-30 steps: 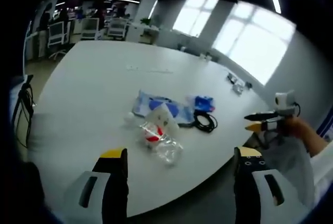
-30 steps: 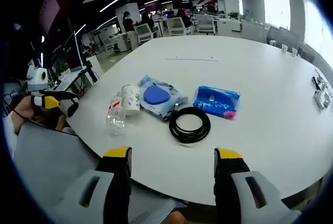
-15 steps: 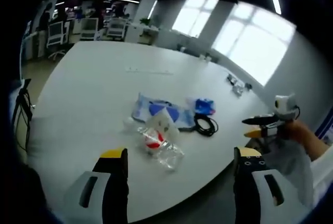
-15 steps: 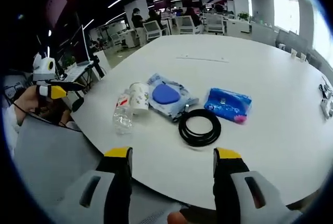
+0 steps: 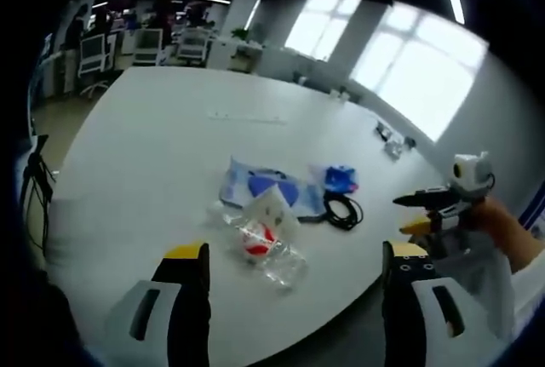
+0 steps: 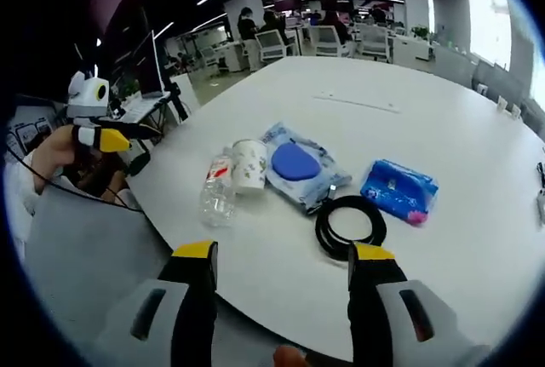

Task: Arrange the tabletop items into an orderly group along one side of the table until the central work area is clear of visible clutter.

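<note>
A clear plastic bottle with a red label lies on the white table beside a paper cup on its side. To the right lie a wipes pack with a blue lid, a coiled black cable and a small blue tissue packet. In the left gripper view the bottle, cup, wipes pack, cable and tissue packet sit mid-table. My left gripper is open off the table edge. My right gripper is open too; it also shows as the right gripper at the left view's right.
Small items lie at the table's far side. Office chairs and desks with people stand beyond the table. The left gripper, held by a hand, shows at the left in the right gripper view. A grey sleeve is near the table edge.
Both cameras have shifted slightly; in the right gripper view the items now sit further right and closer. The items themselves have not moved.
</note>
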Available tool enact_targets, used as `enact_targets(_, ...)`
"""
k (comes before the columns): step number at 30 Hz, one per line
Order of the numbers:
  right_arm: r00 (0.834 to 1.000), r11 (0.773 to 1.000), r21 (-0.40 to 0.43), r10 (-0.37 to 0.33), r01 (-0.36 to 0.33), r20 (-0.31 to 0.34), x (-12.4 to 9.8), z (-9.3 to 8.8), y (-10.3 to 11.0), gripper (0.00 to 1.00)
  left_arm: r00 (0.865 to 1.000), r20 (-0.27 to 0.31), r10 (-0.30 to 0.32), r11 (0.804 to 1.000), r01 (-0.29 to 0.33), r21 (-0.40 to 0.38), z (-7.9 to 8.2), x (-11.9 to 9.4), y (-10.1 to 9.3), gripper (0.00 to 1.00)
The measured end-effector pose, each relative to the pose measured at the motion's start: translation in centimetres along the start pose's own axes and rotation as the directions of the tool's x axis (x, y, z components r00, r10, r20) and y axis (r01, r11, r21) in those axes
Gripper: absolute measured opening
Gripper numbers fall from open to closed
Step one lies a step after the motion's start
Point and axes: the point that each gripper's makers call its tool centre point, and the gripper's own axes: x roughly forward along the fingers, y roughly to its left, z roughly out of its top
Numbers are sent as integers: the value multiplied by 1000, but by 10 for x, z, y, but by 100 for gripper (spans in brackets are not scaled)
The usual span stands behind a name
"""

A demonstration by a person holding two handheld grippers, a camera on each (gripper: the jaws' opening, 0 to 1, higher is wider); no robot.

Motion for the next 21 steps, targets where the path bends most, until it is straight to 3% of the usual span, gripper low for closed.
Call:
enact_targets(16,996,989,-121,80,-83,-31,23,30,31,59,1000,22,4,1000,-4,-13,15,4,7,79)
enact_targets(21,988,984,-100,142,-148,-62,34,30,51,59,1000,28,-1,999,2,-36,14,8,9,79)
